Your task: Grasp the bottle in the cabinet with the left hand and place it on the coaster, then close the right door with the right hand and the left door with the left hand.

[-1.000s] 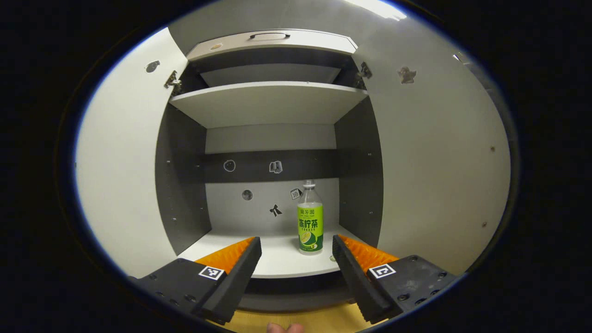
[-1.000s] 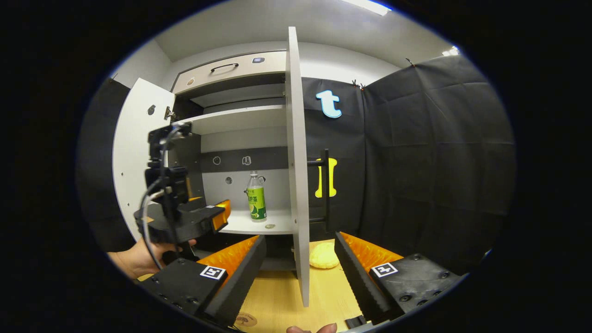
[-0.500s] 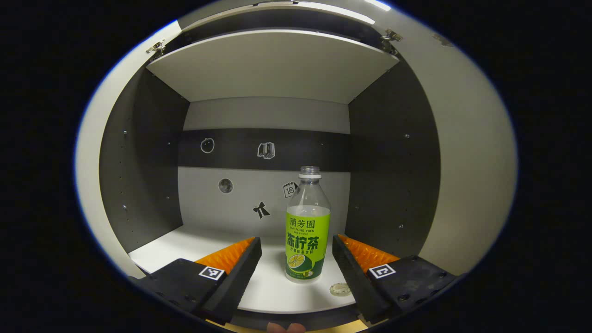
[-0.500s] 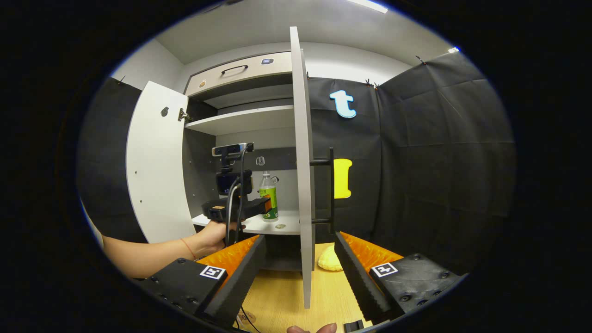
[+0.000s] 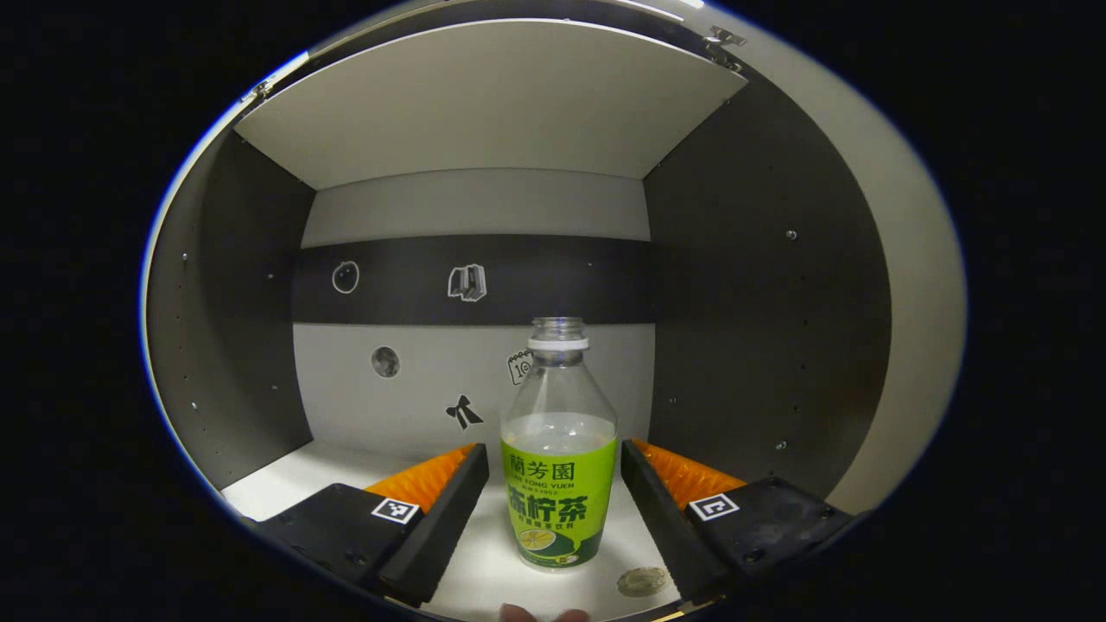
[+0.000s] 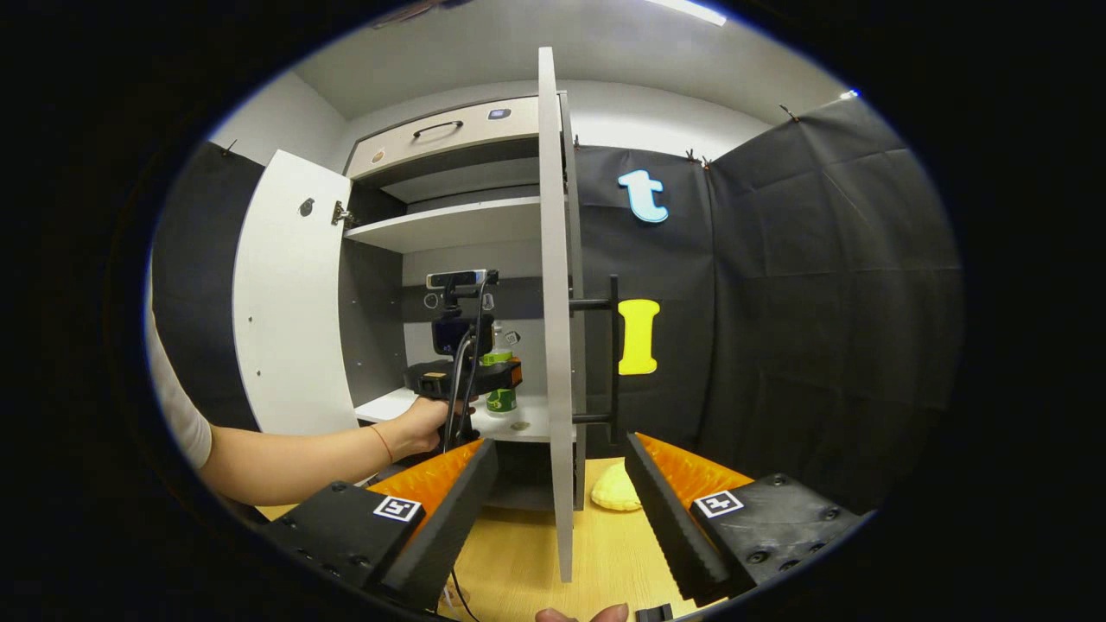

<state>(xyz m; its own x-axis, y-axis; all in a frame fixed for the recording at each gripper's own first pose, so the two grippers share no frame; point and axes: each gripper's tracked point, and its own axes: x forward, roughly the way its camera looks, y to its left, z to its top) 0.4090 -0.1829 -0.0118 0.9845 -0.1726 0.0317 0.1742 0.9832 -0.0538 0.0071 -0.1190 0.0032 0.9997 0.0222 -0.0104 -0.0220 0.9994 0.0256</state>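
A clear bottle [image 5: 558, 466] with a green label stands upright on the cabinet's lower shelf [image 5: 285, 475]. My left gripper [image 5: 555, 510] is open, one finger on each side of the bottle, gaps showing on both sides. In the right gripper view the left gripper [image 6: 467, 378] is held by a hand inside the cabinet, hiding most of the bottle [image 6: 499, 399]. My right gripper [image 6: 560, 510] is open above the wooden table, with the edge of the open right door [image 6: 553, 345] in front of it. The yellow coaster [image 6: 615, 489] lies on the table behind that door.
The left door [image 6: 289, 302] stands wide open. The right door's black bar handle [image 6: 612, 350] faces right. A small round disc [image 5: 641, 580] lies on the shelf right of the bottle. A shelf board [image 5: 484, 104] runs overhead. A person's forearm [image 6: 294, 453] reaches in from the left.
My left gripper has moved forward into the cabinet until the bottle stands between its fingers. The right gripper has barely shifted.
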